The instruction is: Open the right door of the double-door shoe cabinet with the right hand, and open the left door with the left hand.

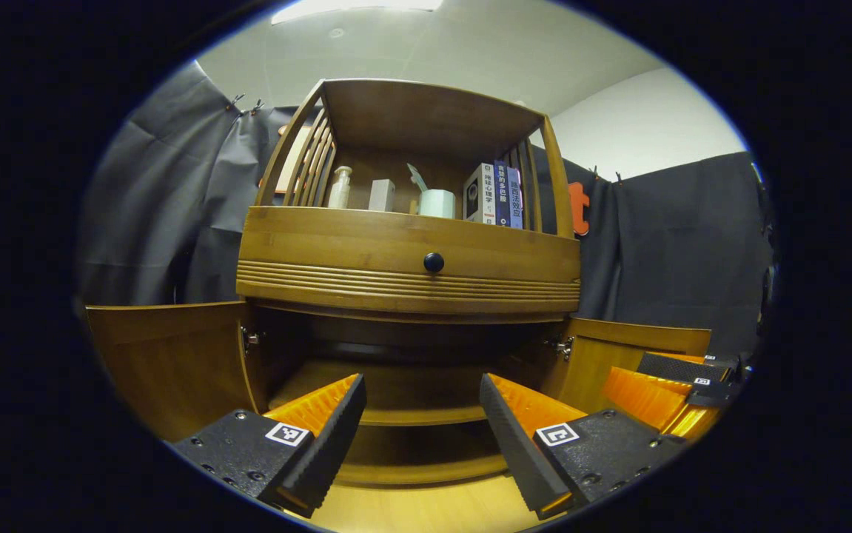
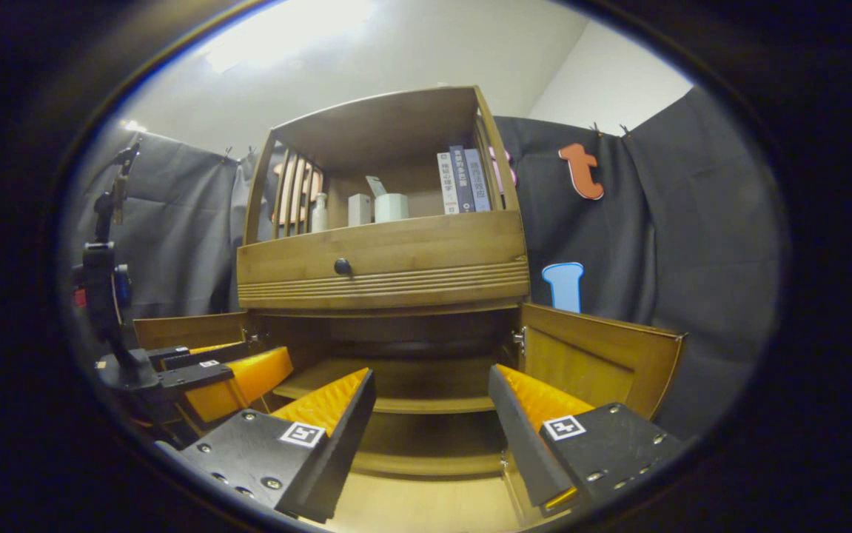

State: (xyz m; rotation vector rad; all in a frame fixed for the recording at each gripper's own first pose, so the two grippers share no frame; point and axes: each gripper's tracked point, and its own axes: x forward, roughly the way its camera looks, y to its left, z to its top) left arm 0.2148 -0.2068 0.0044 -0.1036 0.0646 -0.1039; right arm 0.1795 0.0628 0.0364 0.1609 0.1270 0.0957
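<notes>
shoe cabinet (image 1: 411,252) | left door (image 1: 166,363) swung wide left of its drawer knob (image 1: 434,262), right door (image 2: 596,355) wide on the other side (both look done) | left gripper (image 1: 418,422) and right gripper (image 2: 429,414) spread, empty, below the knob | nothing left but withdrawing, likely

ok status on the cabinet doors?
Left gripper open, right gripper open, both empty. Left door and right door swung wide. Nothing blocking.

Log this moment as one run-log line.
left door: open | right door: open | left gripper: open, holds nothing | right gripper: open, holds nothing | cabinet shelf: bare where visible
</notes>
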